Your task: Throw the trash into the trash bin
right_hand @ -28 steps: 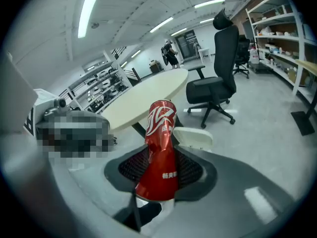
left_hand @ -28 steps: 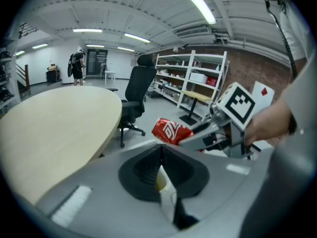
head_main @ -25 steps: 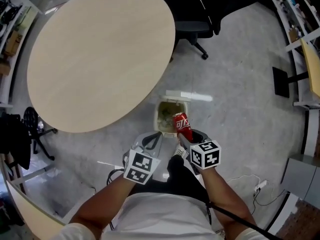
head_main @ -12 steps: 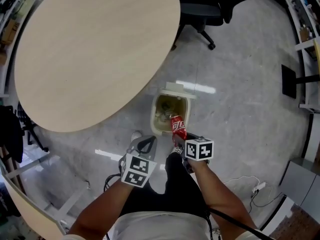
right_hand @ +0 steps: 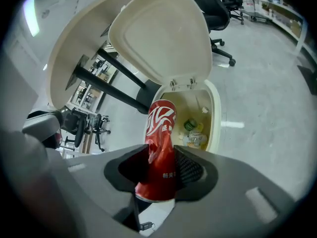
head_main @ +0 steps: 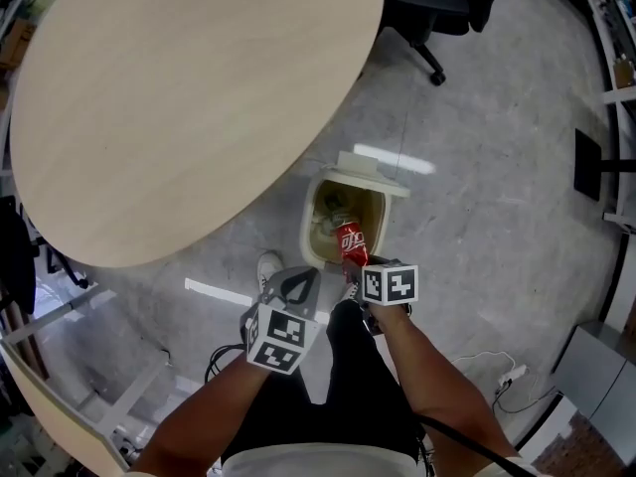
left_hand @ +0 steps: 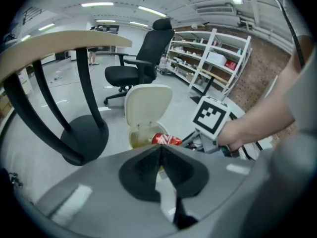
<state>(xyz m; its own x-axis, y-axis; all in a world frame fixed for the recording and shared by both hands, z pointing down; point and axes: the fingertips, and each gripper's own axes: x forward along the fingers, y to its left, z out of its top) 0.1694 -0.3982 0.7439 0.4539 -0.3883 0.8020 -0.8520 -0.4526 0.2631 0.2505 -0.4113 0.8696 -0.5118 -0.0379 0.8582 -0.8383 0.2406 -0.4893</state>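
A crushed red soda can (right_hand: 161, 148) sticks up between the jaws of my right gripper (right_hand: 161, 165), which is shut on it. The can (head_main: 352, 242) hangs over the near rim of the cream trash bin (head_main: 310, 229), whose lid (head_main: 370, 164) stands open. Bottles and other trash lie inside the bin (right_hand: 214, 117). My left gripper (head_main: 290, 288) is just left of the bin's near edge, with its jaws shut on nothing. From the left gripper view the can (left_hand: 166, 140) shows in front of the raised lid (left_hand: 147, 103).
A large round wooden table (head_main: 189, 97) on black legs (left_hand: 54, 108) stands just left of the bin. A black office chair (head_main: 437, 8) is beyond it. The person's legs and a shoe (head_main: 268, 266) are right below the grippers. Shelves (left_hand: 213, 58) line the far wall.
Both grippers have sunk toward the bin. The can, earlier above the bin's near edge, now hangs lower and closer to the opening.
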